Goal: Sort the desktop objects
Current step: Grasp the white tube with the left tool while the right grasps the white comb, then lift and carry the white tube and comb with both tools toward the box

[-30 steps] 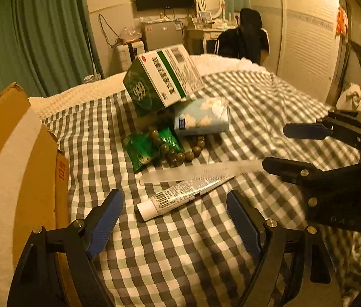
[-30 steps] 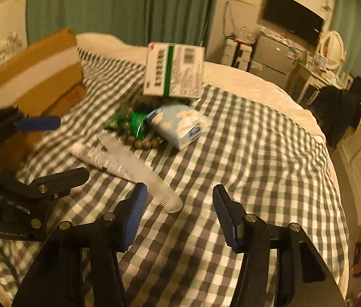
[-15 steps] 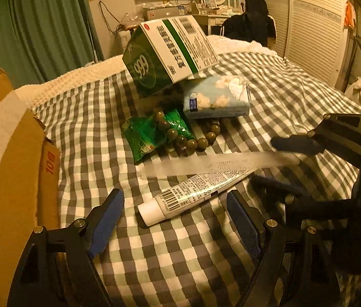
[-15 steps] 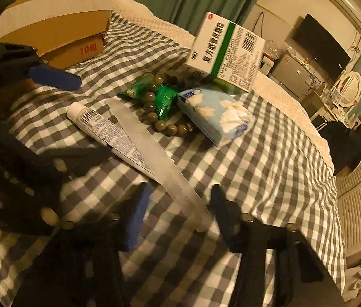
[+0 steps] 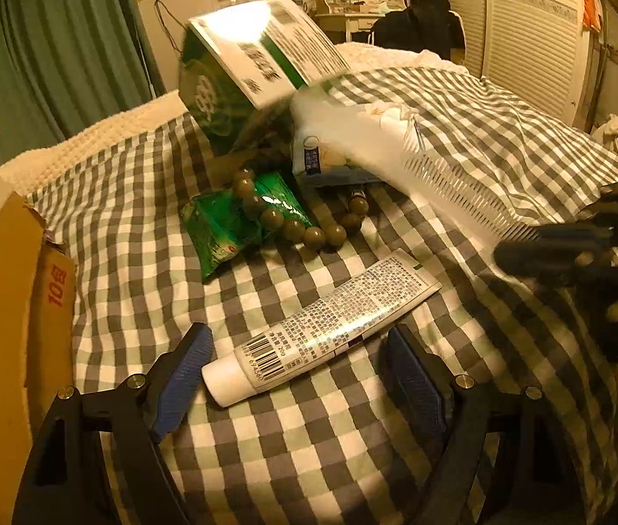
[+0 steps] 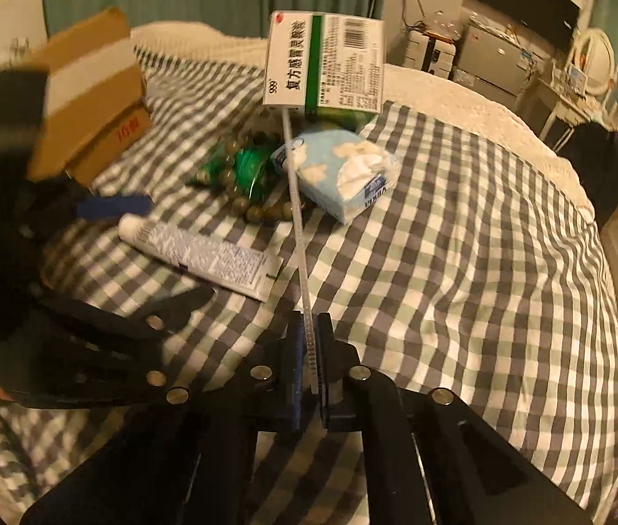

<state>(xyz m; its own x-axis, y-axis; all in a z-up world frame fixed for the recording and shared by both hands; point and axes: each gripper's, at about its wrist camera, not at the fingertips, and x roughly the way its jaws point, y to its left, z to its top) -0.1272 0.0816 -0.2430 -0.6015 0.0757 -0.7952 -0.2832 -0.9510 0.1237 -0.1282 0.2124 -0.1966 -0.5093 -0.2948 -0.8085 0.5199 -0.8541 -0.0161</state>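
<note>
My right gripper (image 6: pixel 311 328) is shut on one end of a clear plastic comb (image 6: pixel 298 218). The comb is off the bedspread and points edge-on toward the green-and-white medicine box (image 6: pixel 326 70). In the left wrist view the comb (image 5: pixel 440 175) slants up over the tissue pack from the right gripper (image 5: pixel 527 245) at the right edge. My left gripper (image 5: pixel 298 350) is open, with its blue pads on either side of the cap end of a white tube (image 5: pixel 330 323) lying on the checked cover. The pads do not touch the tube (image 6: pixel 204 258).
A string of brown beads (image 5: pixel 291 227) lies over a green sachet (image 5: pixel 230 223) in front of the medicine box. A blue tissue pack (image 6: pixel 343 170) sits beside them. A taped cardboard box (image 6: pixel 90 100) stands at the bed's left side. A dresser and chair are behind.
The right gripper has shut on the comb and raised it off the tube, turning it on edge. The left gripper has come down closer to the tube and stays open.
</note>
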